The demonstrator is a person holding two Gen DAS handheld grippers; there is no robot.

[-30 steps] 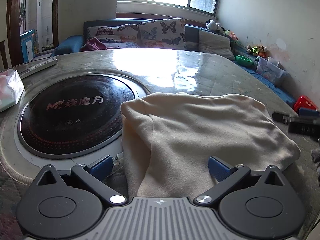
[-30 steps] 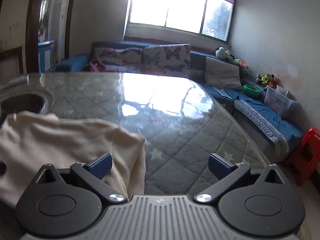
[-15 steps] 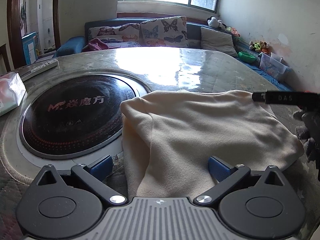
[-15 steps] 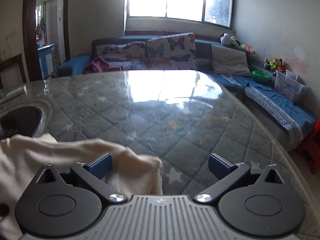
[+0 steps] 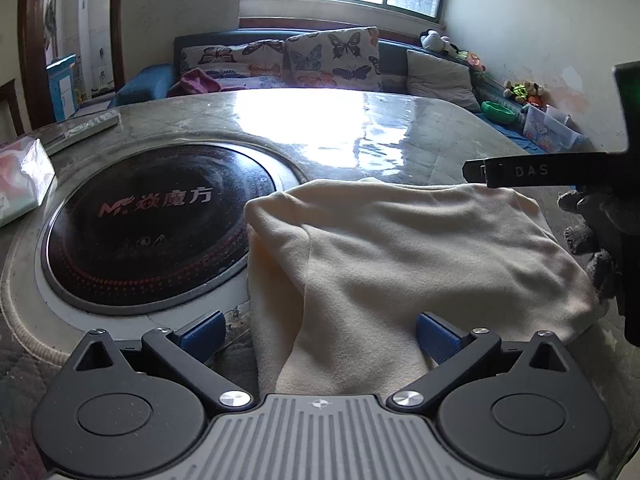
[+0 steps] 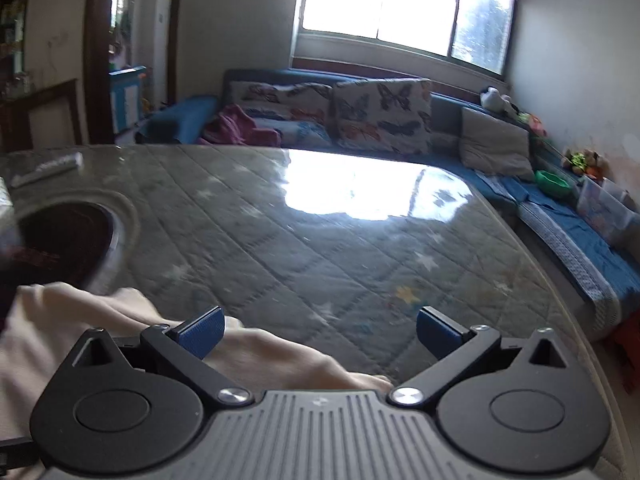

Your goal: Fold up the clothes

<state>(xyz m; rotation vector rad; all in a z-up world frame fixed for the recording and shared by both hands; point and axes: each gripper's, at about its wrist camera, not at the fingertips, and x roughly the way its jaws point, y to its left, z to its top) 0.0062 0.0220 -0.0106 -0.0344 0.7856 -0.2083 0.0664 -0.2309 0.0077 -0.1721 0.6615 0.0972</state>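
A cream folded garment [image 5: 400,264] lies on the glass-topped table, its left edge beside the round black cooktop. My left gripper [image 5: 320,336] is open and empty, low over the garment's near edge. The right gripper's black body [image 5: 560,170] shows at the right edge of the left wrist view, above the garment's far right corner. In the right wrist view my right gripper [image 6: 320,330] is open and empty, with the garment [image 6: 80,328] under its left finger and to the lower left.
A round black cooktop [image 5: 152,232] is set in the table [image 5: 360,128] at left. A tissue pack [image 5: 24,180] and a remote [image 5: 80,128] lie at the far left. A sofa with butterfly cushions [image 5: 332,56] stands behind the table.
The right gripper has risen and moved in over the garment's right side, its view tilting up. The left gripper and the garment have hardly moved.
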